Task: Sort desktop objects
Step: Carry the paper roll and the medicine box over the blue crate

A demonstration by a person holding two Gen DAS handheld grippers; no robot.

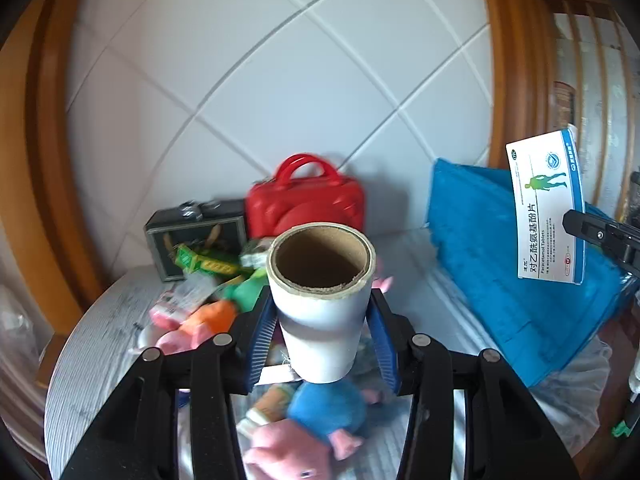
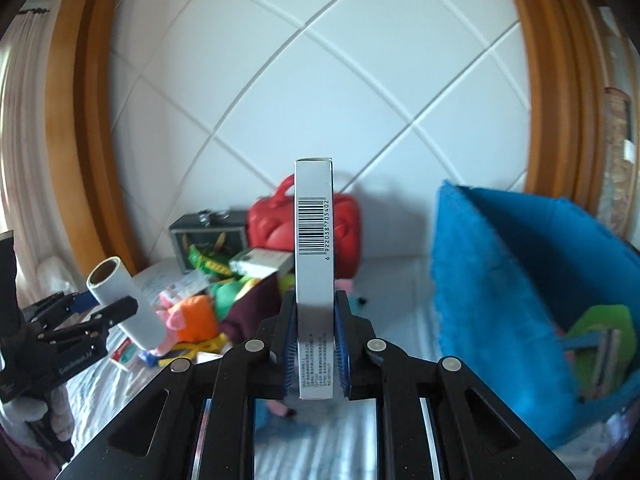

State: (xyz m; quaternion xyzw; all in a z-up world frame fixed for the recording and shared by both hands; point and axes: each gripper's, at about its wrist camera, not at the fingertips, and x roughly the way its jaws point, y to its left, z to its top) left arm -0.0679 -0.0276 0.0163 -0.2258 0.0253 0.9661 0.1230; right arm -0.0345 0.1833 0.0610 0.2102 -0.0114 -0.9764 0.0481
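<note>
My left gripper is shut on a white roll with a brown cardboard core, held up above the table with its open end toward the camera. The same roll shows at the left of the right wrist view, clamped by the left gripper. My right gripper is shut on a white and blue tablet box, held on edge with its barcode side facing me. In the left wrist view that box hangs at the right, and only part of the right gripper shows there.
A blue fabric bin stands at the right with flat items inside. A red handbag and a dark box sit at the back by the white padded wall. Plush toys and packets litter the striped tabletop.
</note>
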